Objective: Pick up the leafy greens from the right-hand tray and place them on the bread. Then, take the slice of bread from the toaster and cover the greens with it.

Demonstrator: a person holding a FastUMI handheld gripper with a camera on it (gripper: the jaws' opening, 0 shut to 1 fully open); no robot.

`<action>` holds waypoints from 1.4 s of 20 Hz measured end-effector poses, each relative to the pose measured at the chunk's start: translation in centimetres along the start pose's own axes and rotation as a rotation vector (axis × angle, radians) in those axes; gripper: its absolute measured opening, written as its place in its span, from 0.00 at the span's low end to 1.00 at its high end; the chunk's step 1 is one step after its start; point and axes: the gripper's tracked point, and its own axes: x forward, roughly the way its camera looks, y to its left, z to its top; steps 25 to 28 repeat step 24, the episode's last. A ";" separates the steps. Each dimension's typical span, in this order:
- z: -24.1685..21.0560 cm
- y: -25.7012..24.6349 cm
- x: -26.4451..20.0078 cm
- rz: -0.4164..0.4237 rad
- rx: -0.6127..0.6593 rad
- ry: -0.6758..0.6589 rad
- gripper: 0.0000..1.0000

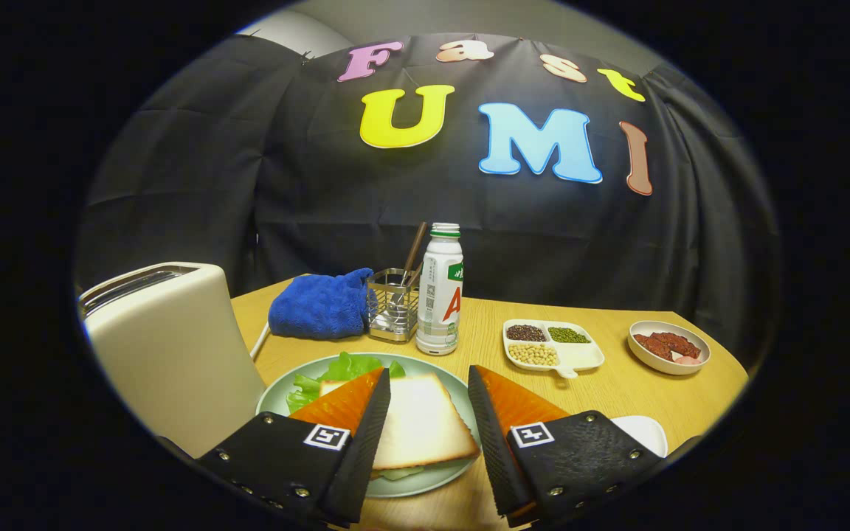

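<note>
On plate (277,402), bread (421,424) atop greens (336,372), gripper (429,387) open above.

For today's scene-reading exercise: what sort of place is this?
Likely a staged breakfast table in a recording booth: toaster, sandwich on a plate, milk bottle. The gripper hovers open over the bread.

Bright, even light | soft shadows | sharp focus | edges bowed

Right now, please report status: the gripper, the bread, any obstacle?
Hand-held gripper open, holding nothing. Bread slice lying over greens on plate, between the fingers. Toaster close beside plate.
</note>
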 end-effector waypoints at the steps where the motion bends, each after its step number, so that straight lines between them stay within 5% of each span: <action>1: 0.3 0.0 -0.2 0.002 0.002 -0.007 0.67; 10: 3.9 -4.5 -5.3 -0.042 -0.009 -0.136 0.67; 24: 2.1 -20.6 -13.3 -0.165 0.018 -0.154 0.67; 28: 2.1 -20.6 -13.3 -0.165 0.018 -0.154 0.67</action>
